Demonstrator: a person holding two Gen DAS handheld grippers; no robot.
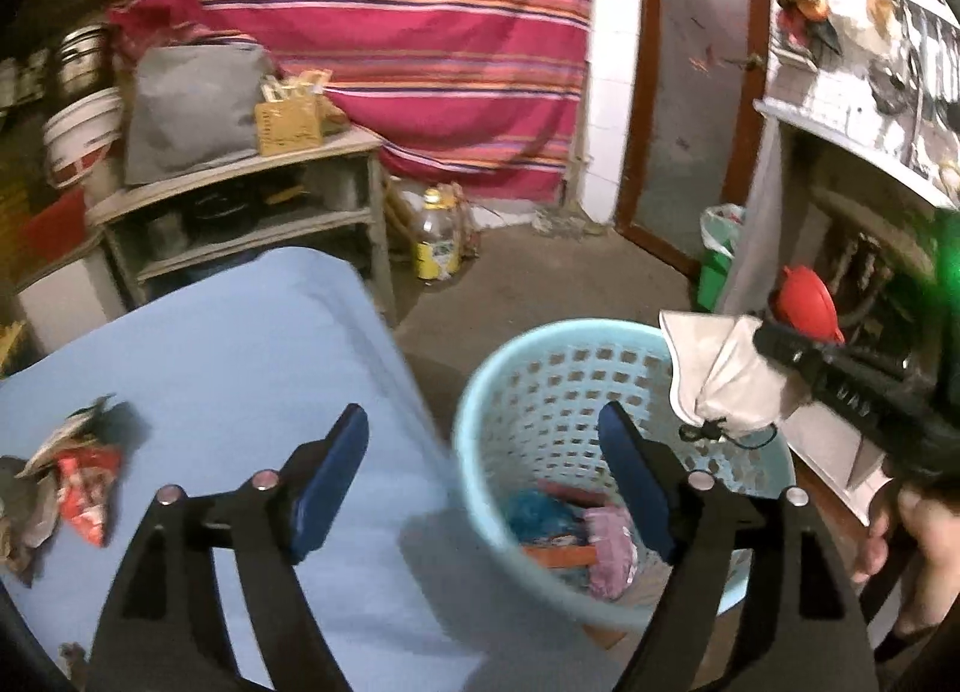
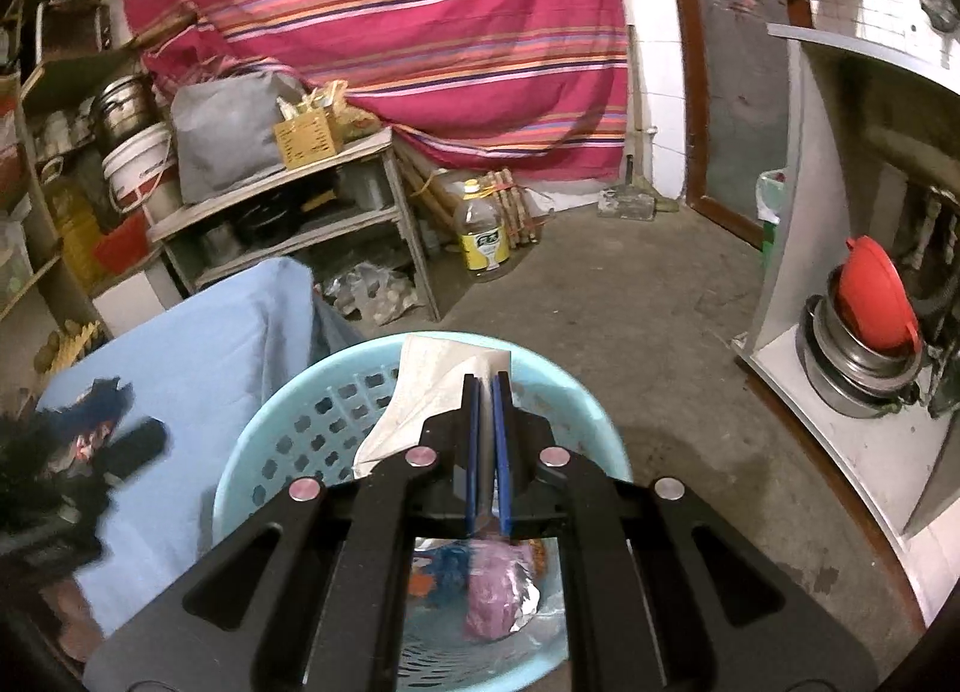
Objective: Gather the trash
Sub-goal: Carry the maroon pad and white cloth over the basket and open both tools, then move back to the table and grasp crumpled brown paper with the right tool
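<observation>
- We see a striped red cloth (image 2: 384, 26) hanging across the back of the room.
- Below it a wooden shelf (image 2: 300, 212) carries a grey bag (image 2: 231, 134) and, just beside the bag, a yellow box (image 2: 307, 138).
- A white bucket (image 2: 141, 167) sits left of the bag, with a metal pot (image 2: 123, 104) above it.
- On the concrete floor (image 2: 630, 302), near the shelf, stands a clear bottle (image 2: 483, 236) with a yellow cap and label.
- On the right, a red lid (image 2: 876, 302) leans in stacked metal bowls (image 2: 852, 368) inside a white cabinet (image 2: 840, 440).
- A brown door frame (image 2: 690, 62) stands beyond the floor.
</observation>
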